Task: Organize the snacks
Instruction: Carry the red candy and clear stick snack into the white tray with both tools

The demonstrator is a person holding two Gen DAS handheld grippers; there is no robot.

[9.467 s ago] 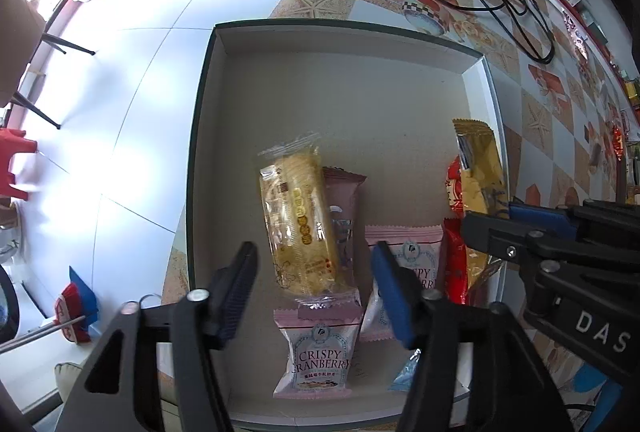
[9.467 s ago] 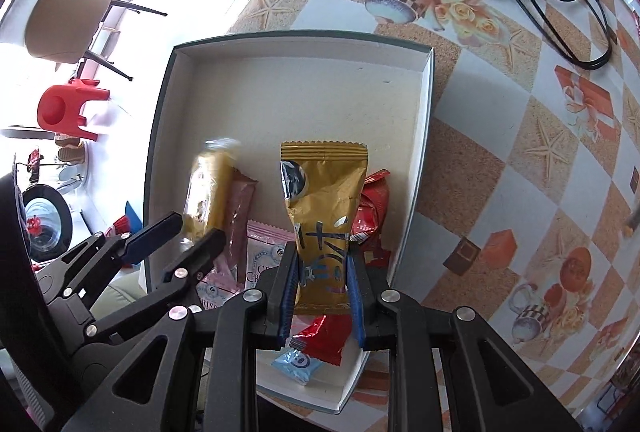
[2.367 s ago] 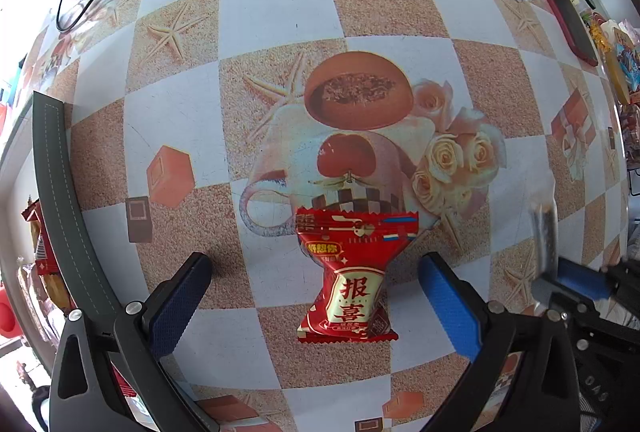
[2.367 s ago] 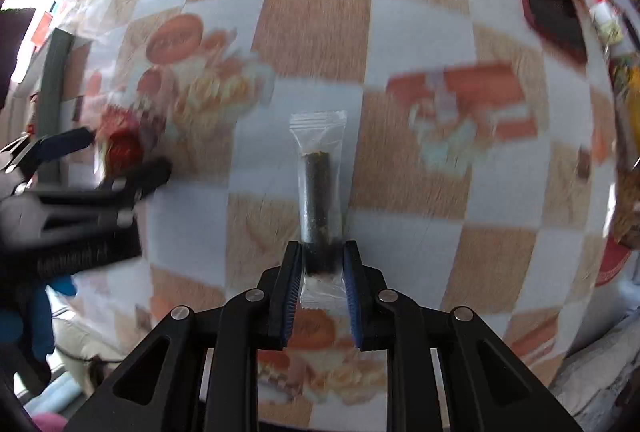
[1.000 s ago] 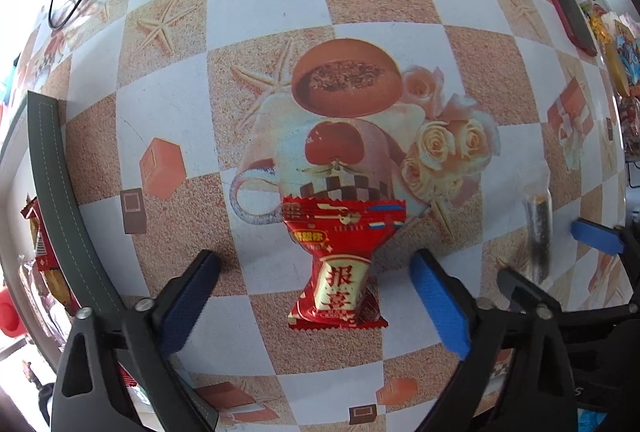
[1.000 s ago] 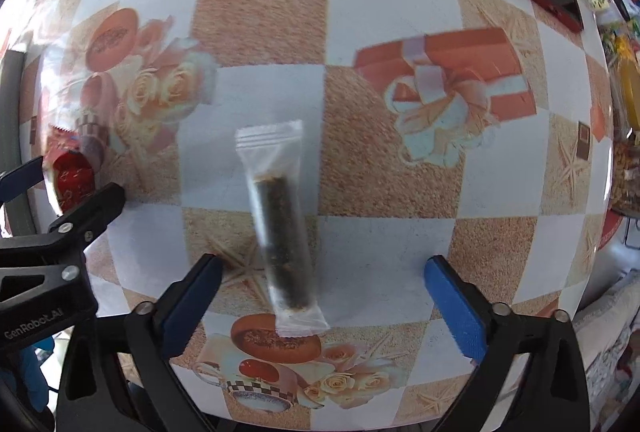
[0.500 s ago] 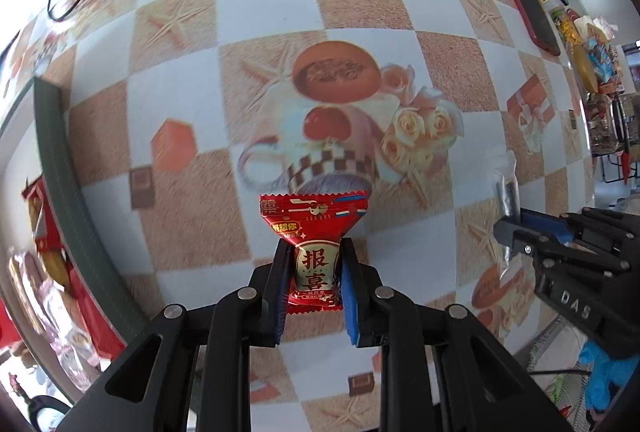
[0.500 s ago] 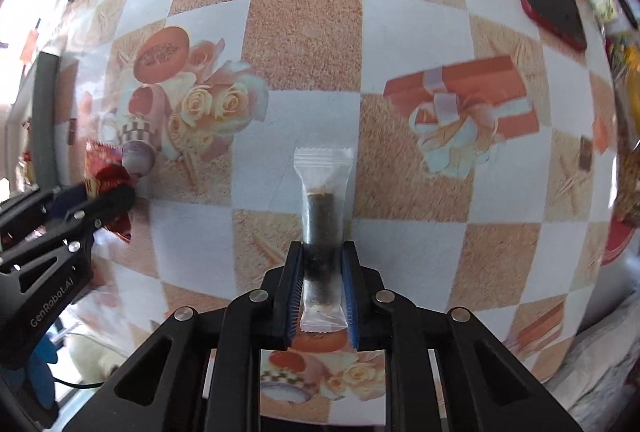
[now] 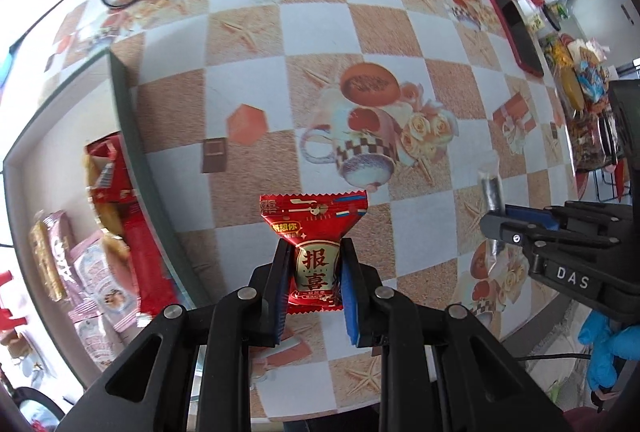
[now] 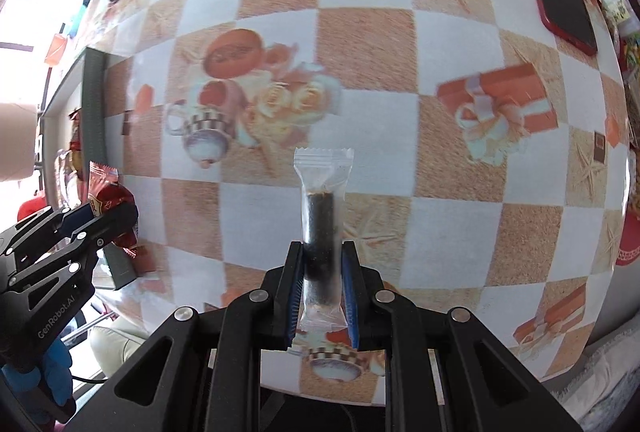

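Checkered tablecloth (image 9: 248, 99), left tongs (image 9: 314, 272) gripping red candy (image 9: 314, 232), right tongs (image 10: 322, 284) clamping clear-wrapped dark stick (image 10: 320, 220), box (image 9: 132, 135) snacks blurred

A second ago both claws gaped over snacks lying on the counter (image 9: 248, 79). Now the left claw (image 9: 314, 272) pinches the red candy packet (image 9: 314, 228), the right claw (image 10: 322, 282) pinches the clear wrapped dark stick (image 10: 320, 216), both lifted.
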